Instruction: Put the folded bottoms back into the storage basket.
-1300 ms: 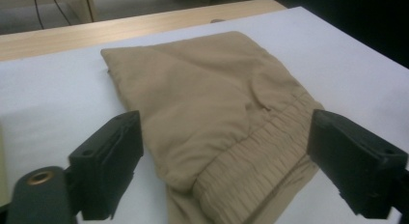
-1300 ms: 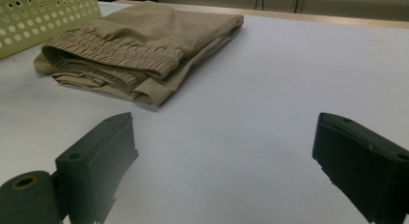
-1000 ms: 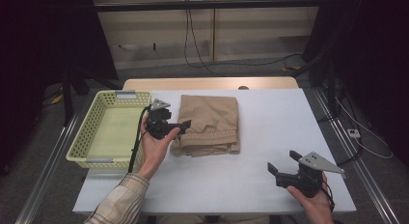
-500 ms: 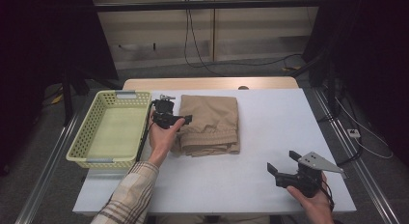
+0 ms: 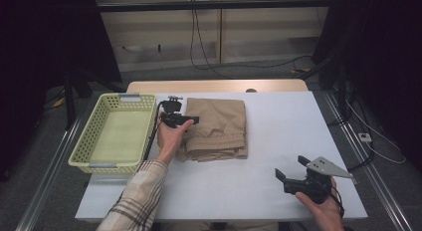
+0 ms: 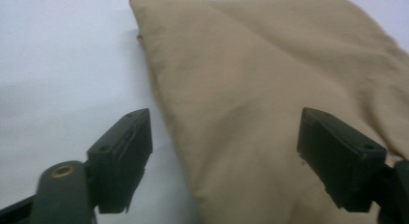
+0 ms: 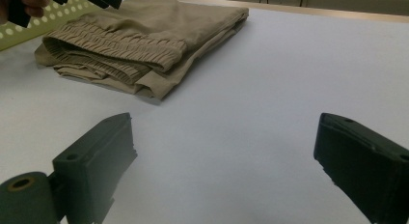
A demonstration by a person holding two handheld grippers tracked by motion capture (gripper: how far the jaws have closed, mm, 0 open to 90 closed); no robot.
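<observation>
1. I see a folded pair of tan trousers (image 5: 216,128) lying flat on the white table (image 5: 278,121), left of the table's middle and just right of a yellow-green basket (image 5: 118,132).
2. The folded bundle's long axis runs near to far. Its elastic waistband (image 7: 115,46) faces the near edge, and the smooth folded end points to the far edge.
3. My left gripper (image 5: 180,119) hovers over the trousers' left edge, about halfway along it. In the left gripper view the jaws are spread wide: one is over bare table, the other over the cloth, and nothing is between them (image 6: 222,156).
4. I cannot tell whether either left jaw touches the cloth or the table.
5. My right gripper (image 5: 293,175) is at the near right of the table, well apart from the trousers. Its jaws are also wide apart and hold nothing, with bare table between them (image 7: 226,171).
6. In the high view my left hand (image 5: 171,139) covers part of the trousers' left edge, and the layers at the waistband are hard to separate.
7. In the left gripper view the trousers are cut off at the bottom and right.
8. The room beyond the table is dark and hard to make out.
</observation>
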